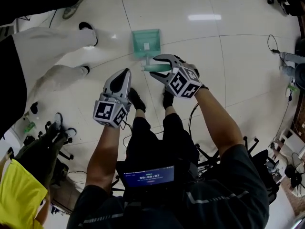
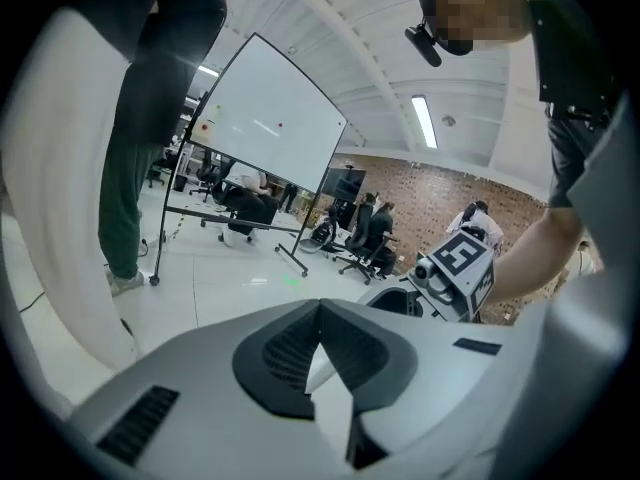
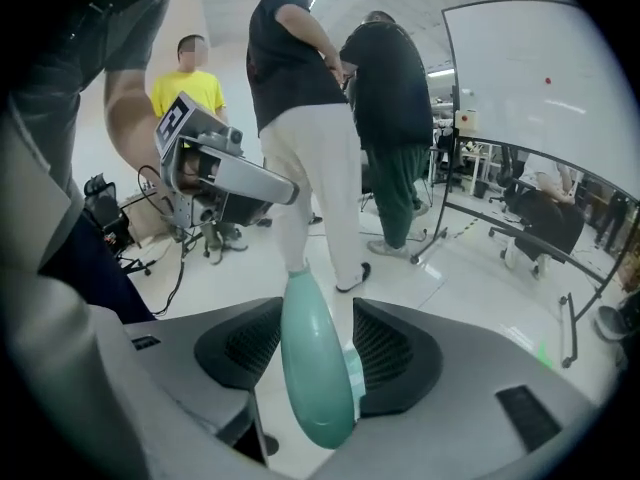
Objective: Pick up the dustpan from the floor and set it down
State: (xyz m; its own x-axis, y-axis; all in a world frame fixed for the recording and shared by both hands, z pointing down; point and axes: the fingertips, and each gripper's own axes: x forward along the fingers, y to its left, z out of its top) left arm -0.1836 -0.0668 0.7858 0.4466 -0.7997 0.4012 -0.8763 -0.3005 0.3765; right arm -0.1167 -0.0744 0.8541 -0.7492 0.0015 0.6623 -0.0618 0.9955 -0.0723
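Bright, even indoor light fills all three views. In the head view the glossy floor (image 1: 248, 70) throws back a ceiling lamp as a white glare patch (image 1: 204, 17) at 1 o'clock, and the shadows under shoes are faint and soft. Both gripper views are strongly fisheye — straight lines bow, and a black ring closes the edges. In the left gripper view a ceiling strip light (image 2: 424, 121) glows at 1 o'clock and the whiteboard (image 2: 265, 118) carries a pale sheen. In the right gripper view the dustpan handle (image 3: 315, 368) shows a dull highlight — the ceiling blows out white at 12 o'clock.
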